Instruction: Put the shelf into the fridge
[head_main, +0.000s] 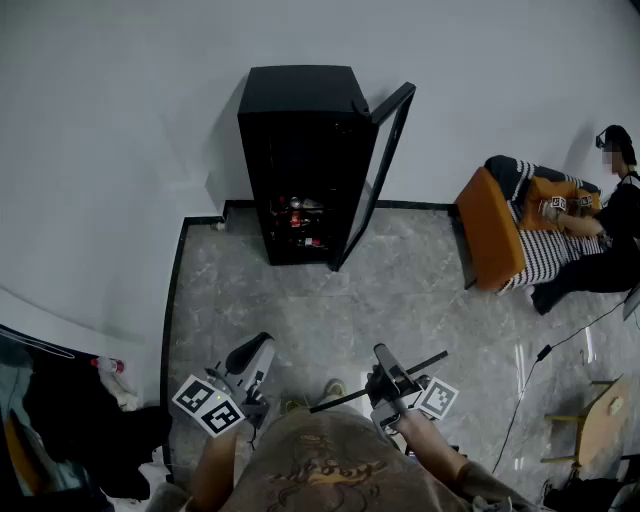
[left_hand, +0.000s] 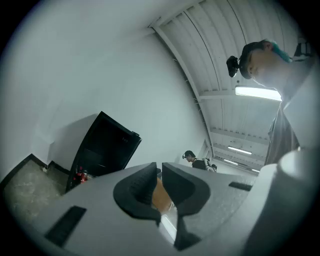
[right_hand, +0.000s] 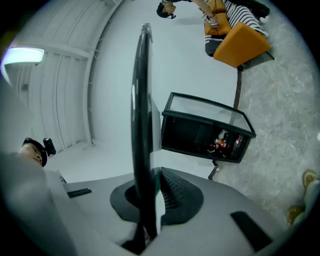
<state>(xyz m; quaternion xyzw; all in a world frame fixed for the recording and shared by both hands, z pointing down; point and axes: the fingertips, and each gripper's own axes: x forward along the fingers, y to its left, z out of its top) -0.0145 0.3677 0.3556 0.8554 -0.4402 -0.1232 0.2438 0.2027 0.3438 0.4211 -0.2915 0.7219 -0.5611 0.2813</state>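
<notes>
A black fridge (head_main: 298, 160) stands against the far wall with its glass door (head_main: 378, 175) swung open to the right. Its upper part looks dark and bare, and a few cans and bottles (head_main: 298, 215) sit at the bottom. My right gripper (head_main: 388, 372) is shut on the shelf (head_main: 375, 388), a thin dark pane seen edge-on. In the right gripper view the shelf (right_hand: 142, 115) rises between the jaws of the right gripper (right_hand: 150, 175), with the fridge (right_hand: 205, 135) beyond. My left gripper (head_main: 260, 350) is held low at the left. In its own view the left gripper (left_hand: 159, 167) is shut on nothing, with the fridge (left_hand: 102, 145) at the left.
An orange sofa (head_main: 493, 232) with a striped cover stands at the right, and a person (head_main: 605, 225) sits by it. A cable (head_main: 530, 385) runs over the grey stone floor. A wooden stool (head_main: 600, 420) is at the lower right. Dark clutter and a bottle (head_main: 110, 366) lie at the lower left.
</notes>
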